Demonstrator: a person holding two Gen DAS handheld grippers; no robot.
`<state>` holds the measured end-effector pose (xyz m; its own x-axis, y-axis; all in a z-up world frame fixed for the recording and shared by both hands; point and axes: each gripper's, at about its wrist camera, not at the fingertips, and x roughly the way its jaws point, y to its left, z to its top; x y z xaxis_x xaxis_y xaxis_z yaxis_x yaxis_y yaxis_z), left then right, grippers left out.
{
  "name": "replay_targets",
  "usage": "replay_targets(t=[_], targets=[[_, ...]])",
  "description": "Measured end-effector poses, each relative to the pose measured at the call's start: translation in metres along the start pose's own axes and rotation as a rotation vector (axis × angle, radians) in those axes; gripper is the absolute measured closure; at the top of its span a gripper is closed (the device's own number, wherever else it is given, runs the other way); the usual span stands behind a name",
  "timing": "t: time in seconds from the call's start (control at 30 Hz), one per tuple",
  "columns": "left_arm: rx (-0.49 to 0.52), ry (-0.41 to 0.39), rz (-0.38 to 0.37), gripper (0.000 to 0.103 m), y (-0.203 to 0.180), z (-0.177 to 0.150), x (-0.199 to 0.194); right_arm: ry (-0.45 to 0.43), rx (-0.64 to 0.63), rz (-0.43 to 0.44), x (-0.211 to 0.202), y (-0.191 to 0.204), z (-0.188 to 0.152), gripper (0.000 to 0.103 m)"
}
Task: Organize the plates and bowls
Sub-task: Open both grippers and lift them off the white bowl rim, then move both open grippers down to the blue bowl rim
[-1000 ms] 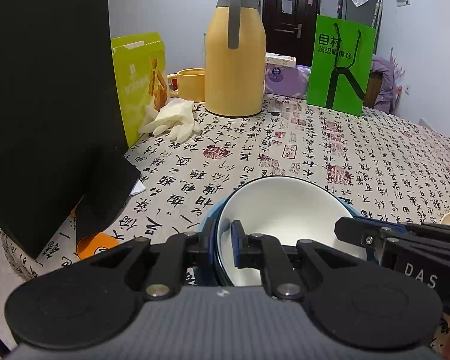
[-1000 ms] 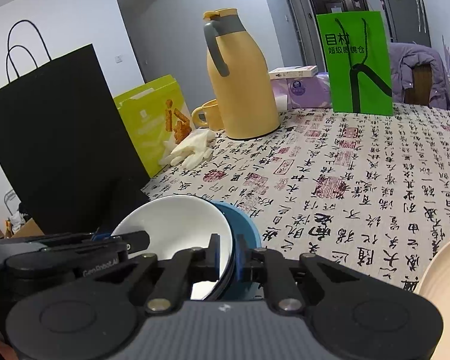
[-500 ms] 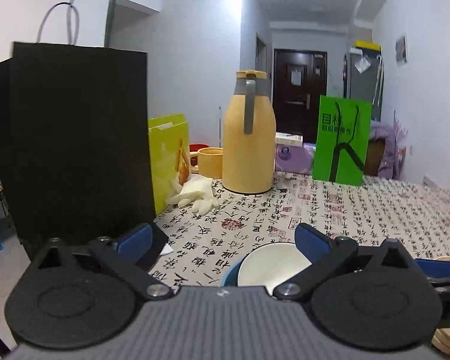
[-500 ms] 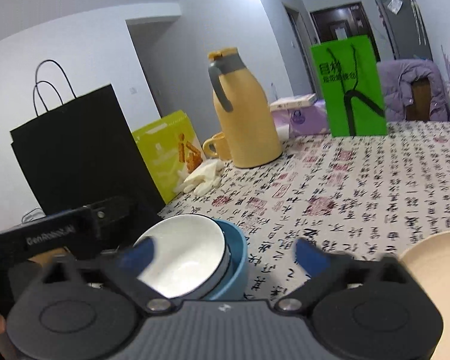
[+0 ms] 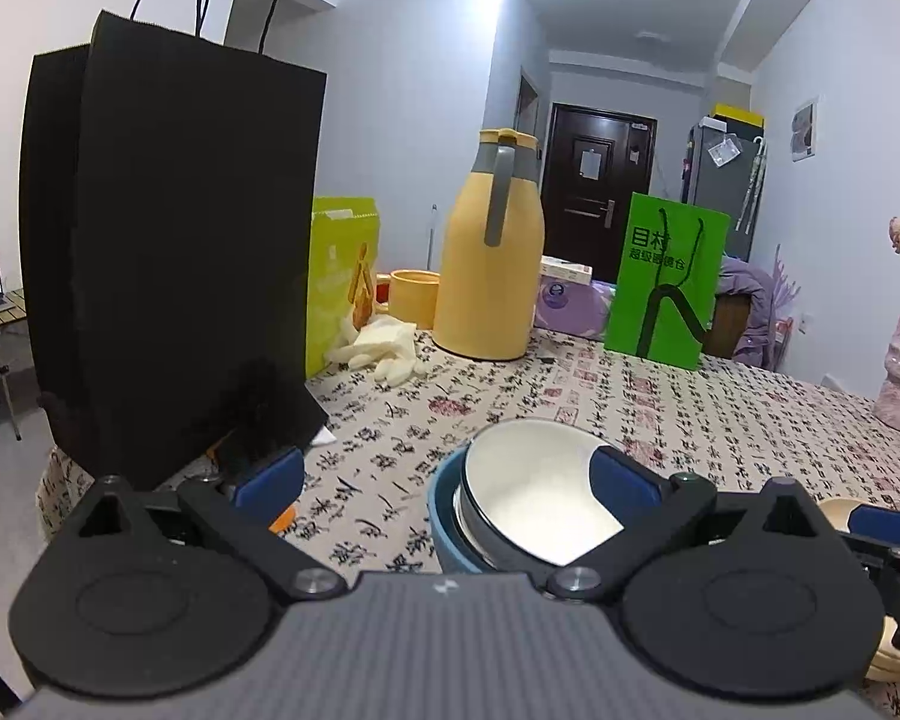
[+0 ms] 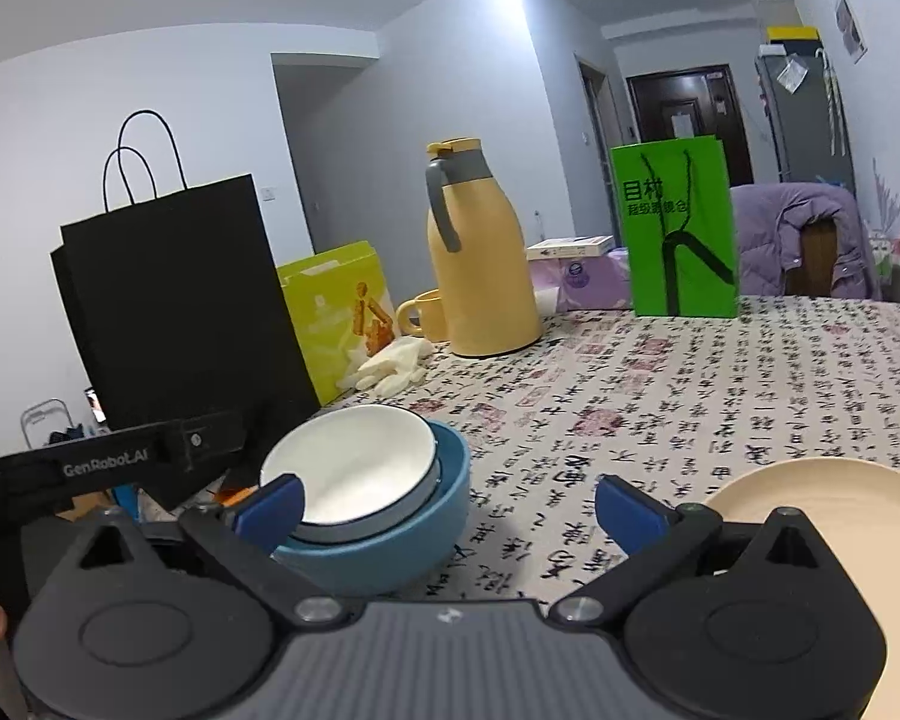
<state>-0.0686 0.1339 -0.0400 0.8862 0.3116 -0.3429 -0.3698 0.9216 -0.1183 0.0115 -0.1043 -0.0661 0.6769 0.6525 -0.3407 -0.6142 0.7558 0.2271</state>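
White bowl (image 5: 540, 480) ahead of left tool (image 5: 444, 474).

Two bowls (image 6: 384, 516) (nested), one plate (image 6: 822, 498), three bags (image 6: 180, 300).

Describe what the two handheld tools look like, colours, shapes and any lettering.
Both match: the right tool and the left tool each have a ribbed grey body, two round black discs, black angled link arms with silver pivot screws, and blue pads on the fingers. Seen side-on from the right view, the left tool's black arm carries white GenRobot.AI lettering.
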Motion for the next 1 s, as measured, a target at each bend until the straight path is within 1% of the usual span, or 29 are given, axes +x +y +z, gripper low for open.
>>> replay_targets(t=[0.2,0.33,0.5,0.73,1.0], targets=[[0.012,0.015,-0.020,0.000,-0.001,-0.008,0.000,0.020,0.006,-0.050,-0.008,-0.004,-0.009,0.000],[0.012,0.027,-0.040,0.000,-0.002,-0.012,0.003,0.030,0.021,-0.062,-0.011,-0.008,-0.014,0.000],[0.008,0.027,-0.061,0.000,0.002,-0.015,0.006,0.039,0.027,-0.097,-0.011,-0.008,-0.016,0.000],[-0.016,0.029,-0.080,0.000,0.016,-0.016,0.015,0.057,0.019,-0.141,0.004,-0.001,-0.015,0.000],[-0.047,0.032,-0.074,0.000,0.036,-0.016,0.027,0.119,0.007,-0.124,0.032,0.011,-0.013,0.000]])
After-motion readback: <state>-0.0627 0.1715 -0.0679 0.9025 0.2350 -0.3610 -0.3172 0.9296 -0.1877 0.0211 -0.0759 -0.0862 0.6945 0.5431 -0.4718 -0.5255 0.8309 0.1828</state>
